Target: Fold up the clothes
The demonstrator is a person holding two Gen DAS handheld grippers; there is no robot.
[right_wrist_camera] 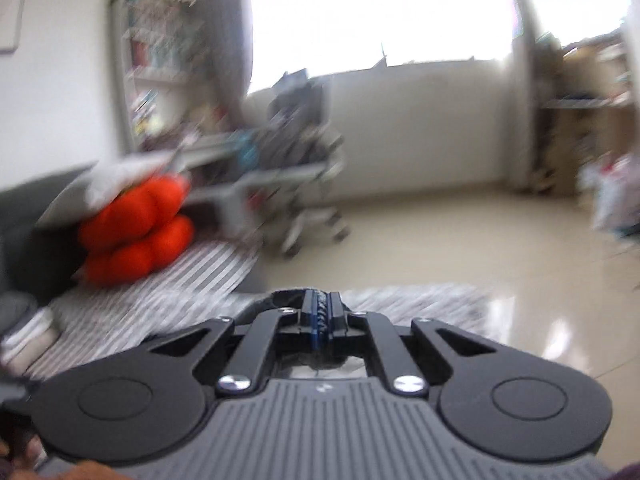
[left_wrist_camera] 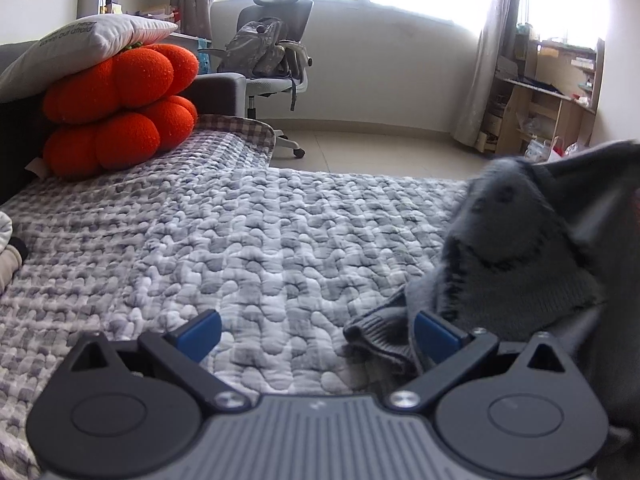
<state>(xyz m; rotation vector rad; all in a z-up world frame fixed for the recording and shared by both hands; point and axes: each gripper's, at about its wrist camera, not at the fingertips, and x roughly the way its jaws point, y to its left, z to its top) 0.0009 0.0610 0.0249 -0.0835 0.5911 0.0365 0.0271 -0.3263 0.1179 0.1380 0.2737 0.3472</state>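
A dark grey knitted garment hangs raised at the right of the left wrist view, its ribbed cuff trailing onto the quilted grey-and-white bed cover. My left gripper is open and empty; its right blue pad touches the cloth. In the blurred right wrist view my right gripper is shut on a thin dark edge of the garment, held above the bed cover.
An orange pumpkin cushion with a white pillow on it lies at the back left of the bed. An office chair with a backpack stands on the tiled floor beyond the bed edge. Wooden shelves stand at right.
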